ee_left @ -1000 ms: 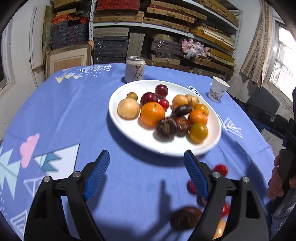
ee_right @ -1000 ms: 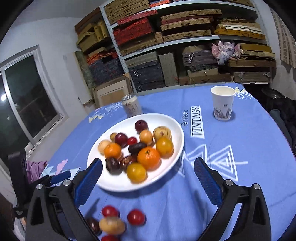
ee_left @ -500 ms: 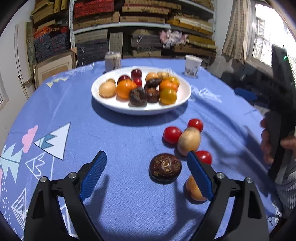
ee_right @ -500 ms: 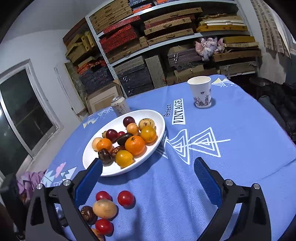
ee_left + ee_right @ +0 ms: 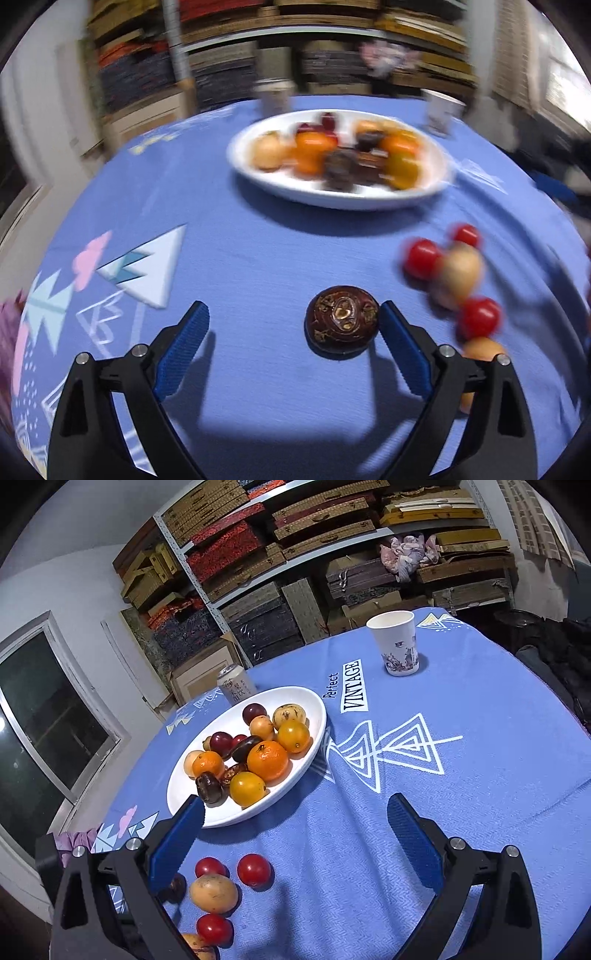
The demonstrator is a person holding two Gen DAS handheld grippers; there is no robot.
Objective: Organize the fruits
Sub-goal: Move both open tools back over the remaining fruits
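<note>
Round dark-brown fruit with a tan, scarred top (image 5: 341, 325) on the blue patterned table (image 5: 258, 258), between the opening left claw (image 5: 291, 345) pads, beside the right one. Right claw (image 5: 295, 845) wide open, empty. Only right view sharp: white oval plate (image 5: 295, 698) of fruit, paper cup (image 5: 397, 644).

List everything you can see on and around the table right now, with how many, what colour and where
plate: one, white, mid-table, heaped with orange, yellow, dark fruit
dark round fruit: one, brown, on cloth between left gripper's fingers
cherry tomatoes: three, red, loose on cloth near plate
tan fruit: one, among the tomatoes
can: one, silver, behind plate
paper cup: one, white, far side
tablecloth: one, blue, patterned
shelves: stacked boxes, behind table
left gripper: black, blue pads, opening
right gripper: black, blue pads, open, empty
</note>
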